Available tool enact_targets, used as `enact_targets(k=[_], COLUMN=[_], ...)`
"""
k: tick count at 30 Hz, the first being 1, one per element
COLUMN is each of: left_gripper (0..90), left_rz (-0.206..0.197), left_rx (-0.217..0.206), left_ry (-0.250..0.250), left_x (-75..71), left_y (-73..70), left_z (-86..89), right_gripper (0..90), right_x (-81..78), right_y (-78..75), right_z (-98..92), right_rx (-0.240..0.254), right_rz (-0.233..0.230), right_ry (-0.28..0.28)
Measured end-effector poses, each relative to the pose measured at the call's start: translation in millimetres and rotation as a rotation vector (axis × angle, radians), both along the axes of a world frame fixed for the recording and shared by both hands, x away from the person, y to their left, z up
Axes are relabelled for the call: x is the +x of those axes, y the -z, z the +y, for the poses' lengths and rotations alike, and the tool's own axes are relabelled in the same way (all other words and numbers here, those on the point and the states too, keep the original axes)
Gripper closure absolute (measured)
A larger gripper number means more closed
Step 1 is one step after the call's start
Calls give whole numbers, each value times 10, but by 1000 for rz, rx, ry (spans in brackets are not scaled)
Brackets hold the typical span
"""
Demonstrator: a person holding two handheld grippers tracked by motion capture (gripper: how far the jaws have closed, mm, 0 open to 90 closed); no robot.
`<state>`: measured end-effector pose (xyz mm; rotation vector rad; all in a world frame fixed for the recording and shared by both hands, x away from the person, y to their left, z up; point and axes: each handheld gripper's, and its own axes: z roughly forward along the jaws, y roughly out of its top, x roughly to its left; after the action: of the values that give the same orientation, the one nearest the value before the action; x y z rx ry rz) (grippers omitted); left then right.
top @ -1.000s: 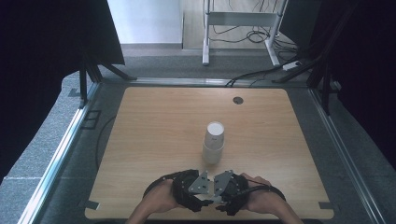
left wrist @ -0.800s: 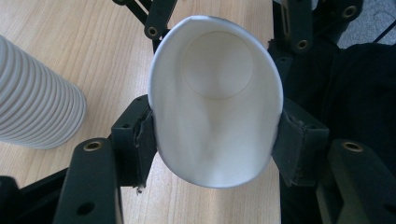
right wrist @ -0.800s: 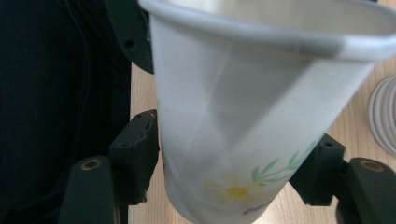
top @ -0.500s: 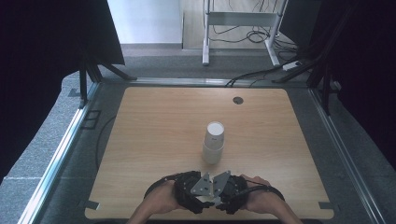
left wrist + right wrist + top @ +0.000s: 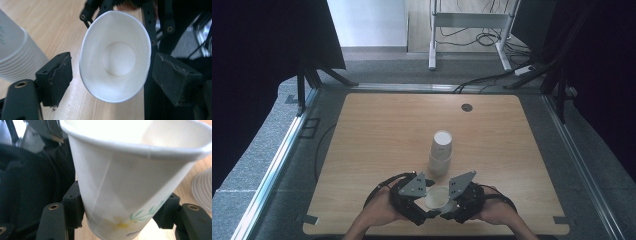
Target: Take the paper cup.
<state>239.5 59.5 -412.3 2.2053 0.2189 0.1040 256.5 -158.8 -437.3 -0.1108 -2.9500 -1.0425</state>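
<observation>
Right gripper point(image 5: 122, 213): your jaws pinch the white flower-printed paper cup point(image 5: 130, 182) low above the wooden counter point(image 5: 377, 145) | left gripper point(image 5: 112, 75): jaws just opened, flanking its rim | stack of white paper cups point(image 5: 441, 152) just beyond.

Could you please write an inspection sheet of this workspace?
Surface: wooden table, small round grommet near far edge.
Job's things: single paper cup between both grippers; stack of cups upside down at centre.
Clutter: nothing seen.
Grippers: right gripper clamps the single cup's base; left gripper jaws have just been opening, cup between them, pads apart from it.
Cables: black cables on floor behind.
Surroundings: dark curtains, metal stand.
</observation>
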Motion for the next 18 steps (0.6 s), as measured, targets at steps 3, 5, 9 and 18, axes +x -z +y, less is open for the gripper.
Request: enact_targets(k=[3,5,9,18], left_gripper=[158,161,167,222], left_rz=[23,33,40,38], left_rx=[-66,-94,-120,-122], left_ry=[-17,-21,-16,13], left_x=[34,49,57,37], left_y=[1,6,20,55], left_z=[46,62,62,-7], right_gripper=[371,370,369,367], right_x=[23,25,22,10], right_y=[-5,-5,10,22], right_z=[-33,-41,-28,-4], right_rx=[60,88,118,156], right_rz=[-10,-20,-16,-3], right_ry=[-1,-3,-3,-8])
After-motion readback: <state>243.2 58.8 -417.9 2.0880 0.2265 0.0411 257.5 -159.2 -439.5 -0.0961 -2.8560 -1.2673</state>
